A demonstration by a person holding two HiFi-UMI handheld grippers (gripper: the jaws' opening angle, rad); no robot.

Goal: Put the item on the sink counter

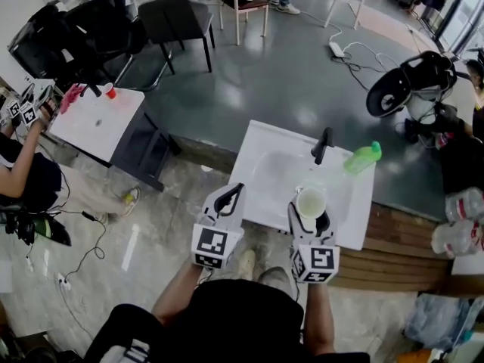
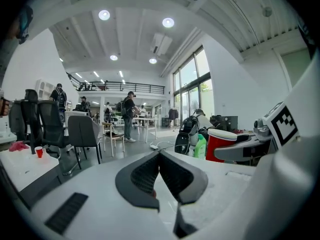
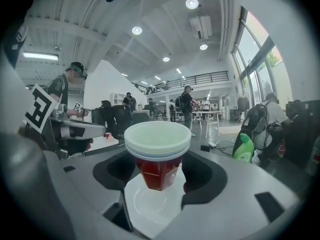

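— Red plastic is seen between a pair of jaws; what is being held, and by which hand-held gripper?
— A red plastic cup with a pale rim is gripped by the right hand-held gripper. Its black pads are pressed against the cup's lower sides, one on the left and one on the right.
— Where is the cup located?
— It is held upright over the front right part of the white sink counter, by the edge of the basin. Whether its base is touching the white surface cannot be told.
— And how is the left hand-held gripper set?
— Its jaws are closed together at the tips, and nothing is held between them. It is positioned beside the right one, at the counter's front left corner.
— What else is found on the counter?
— A black faucet is mounted at the basin's far side. A green plastic bottle is seen just to the right of it, tilted, near the counter's right edge.
— And beyond the counter?
— A black chair and a small white table are set well apart from it on the grey floor.
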